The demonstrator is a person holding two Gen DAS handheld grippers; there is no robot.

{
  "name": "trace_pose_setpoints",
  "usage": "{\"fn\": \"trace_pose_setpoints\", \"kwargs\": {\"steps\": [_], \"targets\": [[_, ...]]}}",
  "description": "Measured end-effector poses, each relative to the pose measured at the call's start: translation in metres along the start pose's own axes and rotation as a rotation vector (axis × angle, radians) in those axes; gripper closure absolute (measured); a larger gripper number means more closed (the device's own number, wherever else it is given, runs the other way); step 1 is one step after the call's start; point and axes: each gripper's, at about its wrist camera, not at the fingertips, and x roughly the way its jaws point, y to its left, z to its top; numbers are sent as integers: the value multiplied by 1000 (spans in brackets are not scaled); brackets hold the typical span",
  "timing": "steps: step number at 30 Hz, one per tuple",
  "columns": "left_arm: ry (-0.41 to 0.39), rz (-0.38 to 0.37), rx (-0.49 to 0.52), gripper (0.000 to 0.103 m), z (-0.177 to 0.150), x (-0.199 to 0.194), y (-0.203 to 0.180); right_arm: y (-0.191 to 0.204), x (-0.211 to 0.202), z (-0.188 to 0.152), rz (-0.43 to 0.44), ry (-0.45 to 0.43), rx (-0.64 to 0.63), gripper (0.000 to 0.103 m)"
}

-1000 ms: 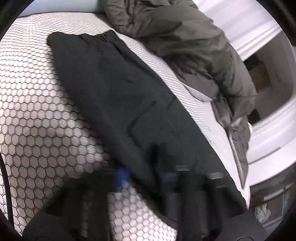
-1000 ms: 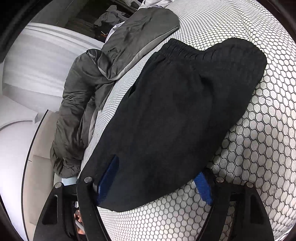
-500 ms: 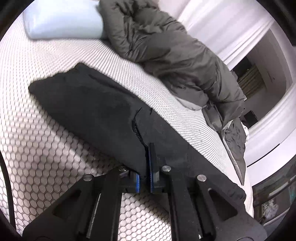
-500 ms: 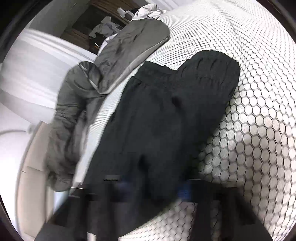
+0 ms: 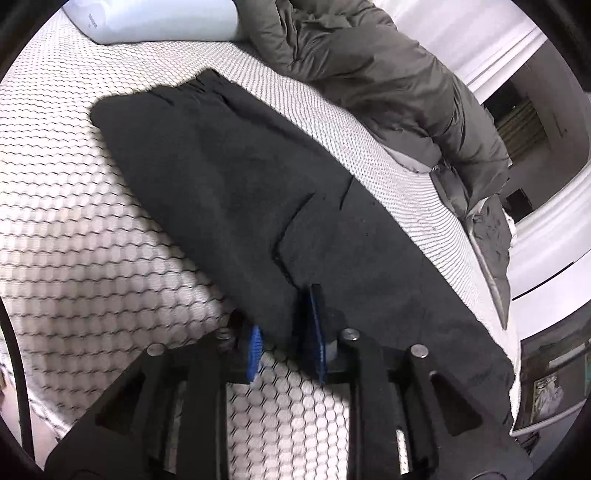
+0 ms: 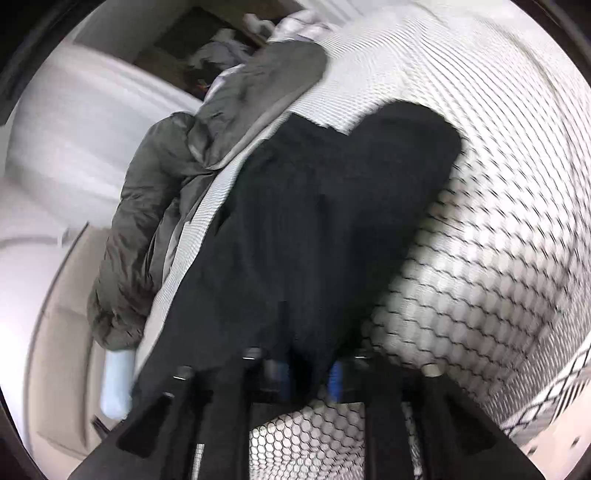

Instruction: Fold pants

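Pants [image 5: 258, 192]: lying flat lengthwise on the bed [image 5: 74, 229], beside a grey duvet [image 5: 388, 81].
Left gripper [image 5: 284, 328]: clenched on the pants' near edge, ready to lift.
Right gripper [image 6: 306, 373]: blurred, apparently pinching the same edge.

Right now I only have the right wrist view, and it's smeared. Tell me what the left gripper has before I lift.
Observer: The left gripper has the near edge of the black pants between its blue pads.
Operator: Give me what lies at the far end.
Observer: The gathered waistband is there, pointing toward a light blue pillow.
Operator: Now say what's just ahead of those pads.
Observer: A sewn pocket outline sits on the fabric right beyond them.
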Motion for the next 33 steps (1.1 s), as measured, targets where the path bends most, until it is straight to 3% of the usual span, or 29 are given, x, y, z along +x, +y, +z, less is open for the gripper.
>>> {"fn": "trace_pose_setpoints", "kwargs": {"steps": [1, 5, 7, 9, 11, 12, 14, 15, 17, 21, 24, 26, 27, 29, 31, 32, 33], "targets": [[-19, 11, 19, 70, -1, -8, 0, -6, -7, 1, 9, -18, 18, 60], [-128, 57, 100, 23, -6, -46, -10, -24, -42, 6, -59, -123, 52, 48], [-157, 36, 137, 20, -9, -57, -22, -24, -46, 12, -96, -149, 53, 35], [-153, -10, 177, 15, -12, -57, -40, -25, -40, 21, -86, -152, 62, 31], [-132, -64, 204, 4, -15, -50, -58, -32, -32, 31, -68, -154, 114, 31], [-119, -99, 221, 1, -17, -42, -69, -35, -27, 36, -47, -149, 142, 32], [-98, -132, 249, 1, -20, -25, -88, -32, -25, 42, -27, -153, 127, 53], [-78, -139, 267, 1, -23, -12, -96, -26, -25, 44, -28, -152, 82, 69], [-20, -147, 294, 1, -29, 15, -110, -15, -27, 42, -30, -169, 15, 85], [95, -83, 334, 2, -38, 53, -113, -35, -25, 35, -55, -146, 32, 90], [62, -21, 378, 1, -41, 50, -115, -48, -15, 35, -97, -90, 46, 84], [49, -23, 369, 1, -43, 43, -113, -37, -32, 34, -119, -145, 16, 64], [45, -30, 363, 1, -44, 40, -113, -32, -42, 33, -144, -192, 13, 49], [31, -61, 361, 1, -45, 30, -118, -18, -68, 35, -172, -299, -5, 48], [24, -89, 373, 1, -42, 27, -127, 1, -82, 42, -146, -312, -70, 45], [24, -103, 387, 1, -44, 26, -135, 10, -82, 47, -144, -303, -101, 39], [27, -111, 412, 1, -46, 28, -146, 20, -77, 54, -143, -278, -145, 23]]}}
